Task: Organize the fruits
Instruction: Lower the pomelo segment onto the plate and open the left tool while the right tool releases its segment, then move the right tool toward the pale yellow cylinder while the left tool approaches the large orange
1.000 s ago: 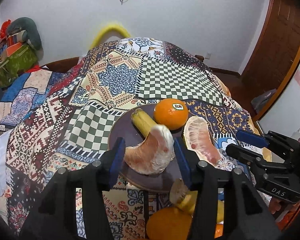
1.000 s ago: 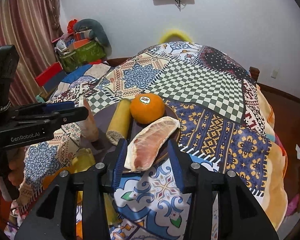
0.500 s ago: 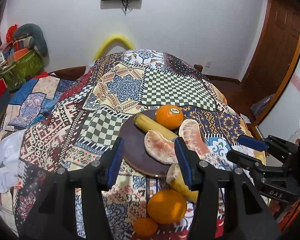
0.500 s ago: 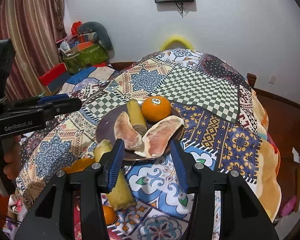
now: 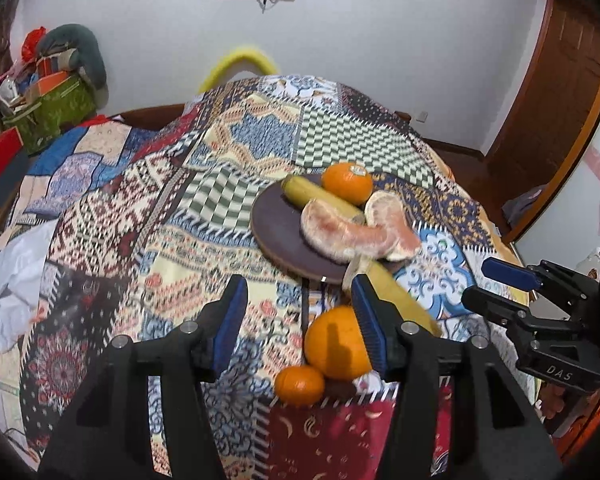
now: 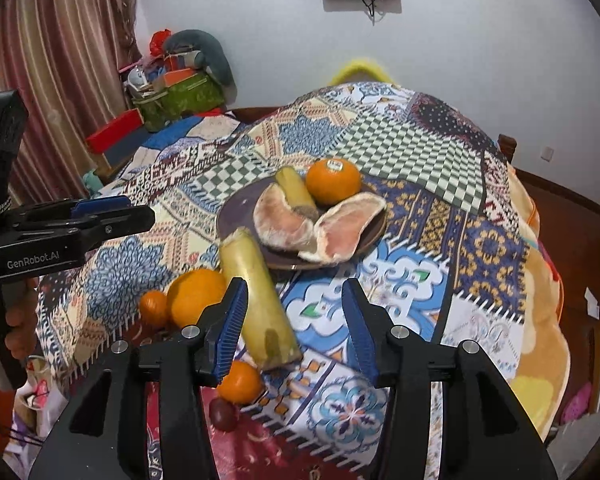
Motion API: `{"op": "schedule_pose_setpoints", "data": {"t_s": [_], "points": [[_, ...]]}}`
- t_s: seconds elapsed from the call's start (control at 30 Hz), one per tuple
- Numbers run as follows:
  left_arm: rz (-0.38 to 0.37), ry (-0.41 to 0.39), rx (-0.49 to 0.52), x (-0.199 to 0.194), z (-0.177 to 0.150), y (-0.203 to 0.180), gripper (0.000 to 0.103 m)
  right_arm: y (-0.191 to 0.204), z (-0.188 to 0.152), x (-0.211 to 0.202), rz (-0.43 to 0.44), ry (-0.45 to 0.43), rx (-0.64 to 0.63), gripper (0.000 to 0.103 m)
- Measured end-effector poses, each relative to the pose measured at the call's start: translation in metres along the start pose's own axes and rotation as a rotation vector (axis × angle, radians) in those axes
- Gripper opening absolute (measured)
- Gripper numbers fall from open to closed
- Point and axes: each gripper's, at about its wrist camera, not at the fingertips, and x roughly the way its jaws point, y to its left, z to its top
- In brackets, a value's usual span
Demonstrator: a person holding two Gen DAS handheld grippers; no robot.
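The left gripper (image 5: 298, 312) hangs with jaws spread and nothing between them; the right gripper (image 6: 294, 320) is likewise spread and empty above the patchwork cloth (image 6: 480, 240). Nearest the right one lie a small tangerine (image 6: 240, 382) and a dark grape (image 6: 223, 414). Beside them a long banana piece (image 6: 256, 296) lies loose on the cloth, its far end just at the plate's rim, with a large orange (image 6: 194, 296) and another small tangerine (image 6: 153, 307) to its left. Farther back, the dark plate (image 6: 236, 216) holds two pomelo segments (image 6: 284, 224) touching, a shorter banana piece (image 6: 296, 190) and a stickered orange (image 6: 333, 181).
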Motion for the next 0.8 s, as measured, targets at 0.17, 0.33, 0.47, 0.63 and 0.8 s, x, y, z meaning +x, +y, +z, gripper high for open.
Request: {"op": "schedule_pose_setpoints", "data": {"t_s": [0.17,0.33,0.47,0.63,0.8], "points": [[0.029,0.027,-0.004,0.005,-0.012,0.01,0.056,0.007,-0.008,0.014,0.014,0.043,0.0,0.045],[0.029,0.039,-0.036,0.009,-0.019,0.022,0.06,0.018,-0.01,0.034,0.018,0.085,-0.04,0.045],[0.041,0.054,-0.052,0.016,-0.024,0.031,0.06,0.022,-0.008,0.052,0.019,0.119,-0.071,0.045],[0.037,0.074,-0.062,0.021,-0.028,0.037,0.06,0.021,-0.01,0.064,0.045,0.138,-0.071,0.045],[0.035,0.083,-0.057,0.024,-0.029,0.034,0.06,0.02,-0.009,0.063,0.081,0.152,-0.077,0.041]]}}
